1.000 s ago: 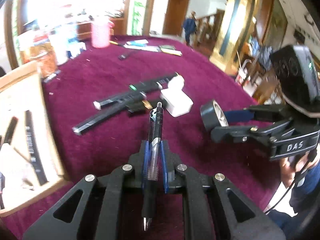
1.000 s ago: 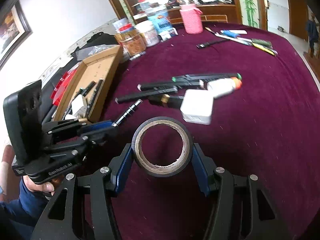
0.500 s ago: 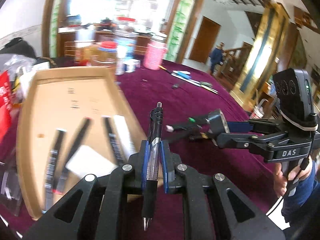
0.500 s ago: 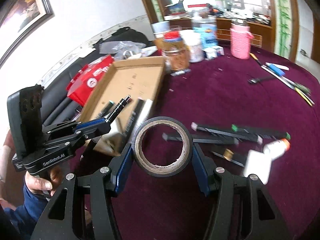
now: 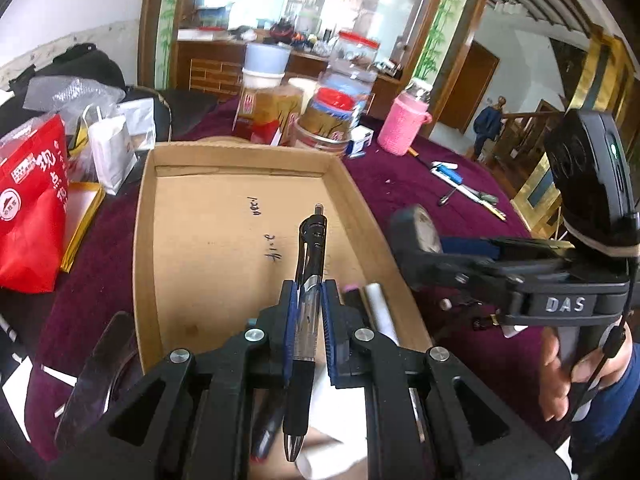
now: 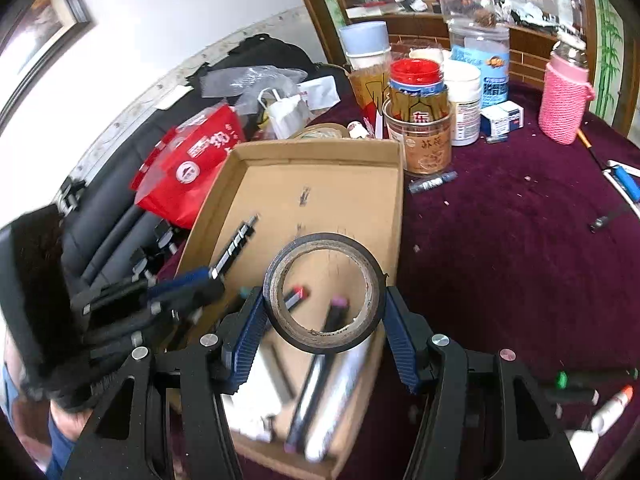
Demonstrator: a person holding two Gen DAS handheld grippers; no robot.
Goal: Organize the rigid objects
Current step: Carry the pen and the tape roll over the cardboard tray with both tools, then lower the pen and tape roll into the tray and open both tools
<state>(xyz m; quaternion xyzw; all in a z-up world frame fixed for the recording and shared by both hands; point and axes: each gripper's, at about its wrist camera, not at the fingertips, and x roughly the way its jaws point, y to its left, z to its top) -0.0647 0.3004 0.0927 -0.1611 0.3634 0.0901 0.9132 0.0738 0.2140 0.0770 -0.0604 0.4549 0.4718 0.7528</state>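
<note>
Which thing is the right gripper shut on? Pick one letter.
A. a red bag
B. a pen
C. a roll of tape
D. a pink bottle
C: the right gripper has its blue pads pressed against both sides of the roll of tape, held above the cardboard tray; the pen is in the left gripper.

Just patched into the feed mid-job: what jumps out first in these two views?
The left claw is shut on a black pen pointing out over the open cardboard box. The right claw grips a roll of black tape over the same box, above markers lying inside. Behind the box stand crowded jars on the maroon tablecloth.
</note>
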